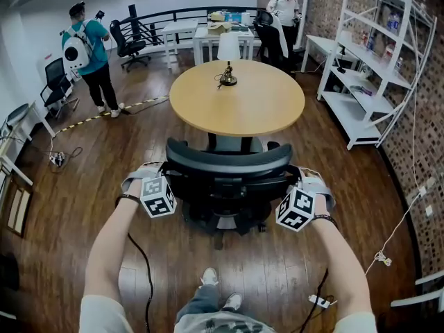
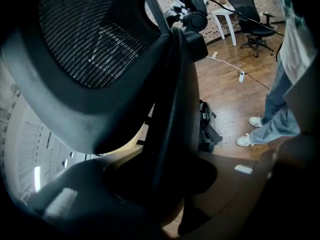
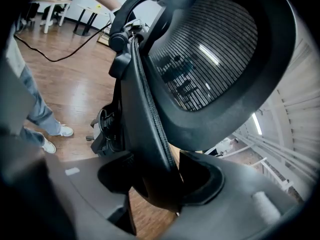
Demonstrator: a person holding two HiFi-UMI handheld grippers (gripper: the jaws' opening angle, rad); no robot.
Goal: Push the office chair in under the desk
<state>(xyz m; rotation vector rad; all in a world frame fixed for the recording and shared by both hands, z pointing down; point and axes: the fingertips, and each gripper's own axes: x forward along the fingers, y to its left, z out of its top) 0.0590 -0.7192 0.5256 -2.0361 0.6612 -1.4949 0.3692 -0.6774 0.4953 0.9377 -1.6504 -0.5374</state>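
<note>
A black mesh-backed office chair [image 1: 227, 165] stands in front of me, facing a round wooden table [image 1: 237, 97]; its seat is partly under the table's near edge. My left gripper [image 1: 154, 174] is shut on the left edge of the backrest [image 2: 95, 39], and the rim runs between its jaws [image 2: 165, 184]. On the other side my right gripper [image 1: 302, 181] holds the right edge of the backrest [image 3: 210, 59], with the rim pinched between its jaws [image 3: 160, 184]. The chair's base is mostly hidden under the seat.
A small lamp [image 1: 228, 60] stands on the table's far side. A white shelf unit [image 1: 374, 68] lines the brick wall at the right. Two people [image 1: 87, 54] [image 1: 285, 9] stand at the back, near white desks and other chairs. Cables [image 1: 316, 300] lie on the wooden floor by my feet.
</note>
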